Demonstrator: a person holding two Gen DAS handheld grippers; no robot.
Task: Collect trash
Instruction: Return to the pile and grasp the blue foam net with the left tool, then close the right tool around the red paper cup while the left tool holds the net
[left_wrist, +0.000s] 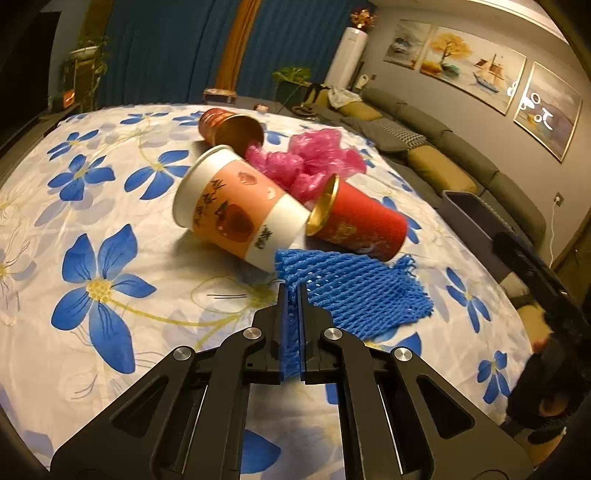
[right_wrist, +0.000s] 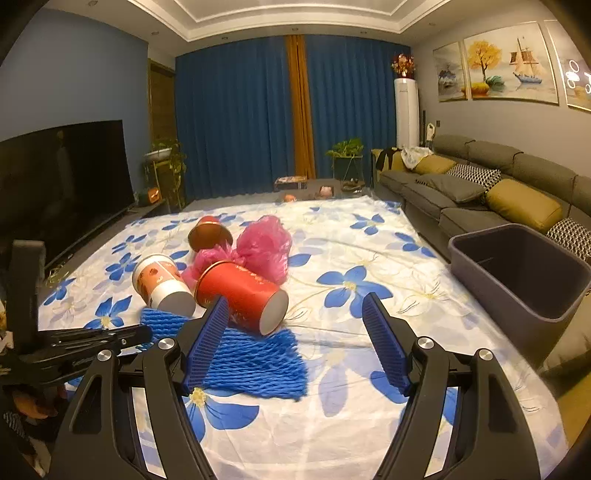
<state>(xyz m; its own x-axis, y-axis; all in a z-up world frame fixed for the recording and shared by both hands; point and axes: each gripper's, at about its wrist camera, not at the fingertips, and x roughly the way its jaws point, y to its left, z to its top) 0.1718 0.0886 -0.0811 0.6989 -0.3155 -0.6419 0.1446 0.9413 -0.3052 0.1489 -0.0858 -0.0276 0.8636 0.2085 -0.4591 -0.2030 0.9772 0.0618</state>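
A blue foam net lies on the flowered sheet. My left gripper is shut on the net's near edge. Behind it lie an orange-and-white paper cup, a red cup, a brown cup and a pink plastic bag. In the right wrist view my right gripper is open and empty, above the sheet just right of the net and red cup. The left gripper shows at the net's left edge. A grey bin stands at the right.
A grey sofa with cushions runs along the right side behind the bin. A black TV stands at the left. Blue curtains, plants and a white tall unit are at the back. The bin also shows in the left wrist view.
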